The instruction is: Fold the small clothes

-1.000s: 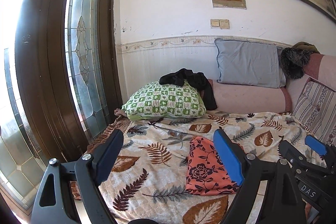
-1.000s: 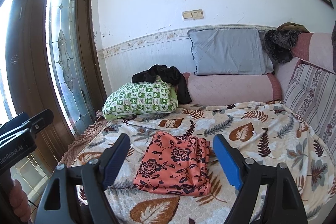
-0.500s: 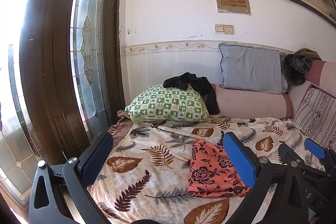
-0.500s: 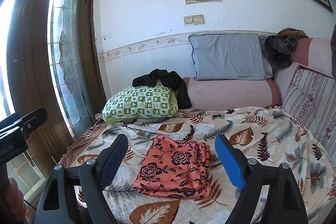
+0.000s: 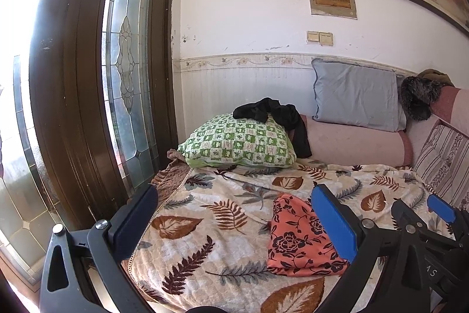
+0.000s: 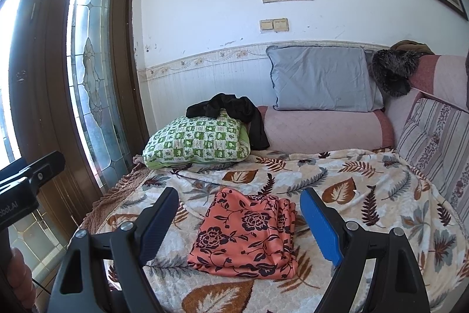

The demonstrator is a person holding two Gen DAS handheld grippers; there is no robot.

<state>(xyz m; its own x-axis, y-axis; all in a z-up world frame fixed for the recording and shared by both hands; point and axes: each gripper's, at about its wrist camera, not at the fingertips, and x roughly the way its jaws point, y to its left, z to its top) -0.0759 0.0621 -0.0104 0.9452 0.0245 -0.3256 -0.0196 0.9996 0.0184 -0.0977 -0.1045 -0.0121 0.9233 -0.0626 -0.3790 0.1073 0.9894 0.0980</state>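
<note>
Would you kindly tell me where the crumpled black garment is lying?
In both wrist views the crumpled black garment is draped over the green checked pillow, at the bed's far left, beside the pink bolster.

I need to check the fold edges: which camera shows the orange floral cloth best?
The right wrist view: the folded orange floral cloth lies whole between the open right claw fingers, layered edges visible. In the left wrist view, the left claw's blue finger covers the cloth's right side.

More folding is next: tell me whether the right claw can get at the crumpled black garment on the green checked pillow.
Probably yes. The right claw is open and holds nothing, and only the folded orange floral cloth lies low before the crumpled black garment, though it sits well back.
</note>
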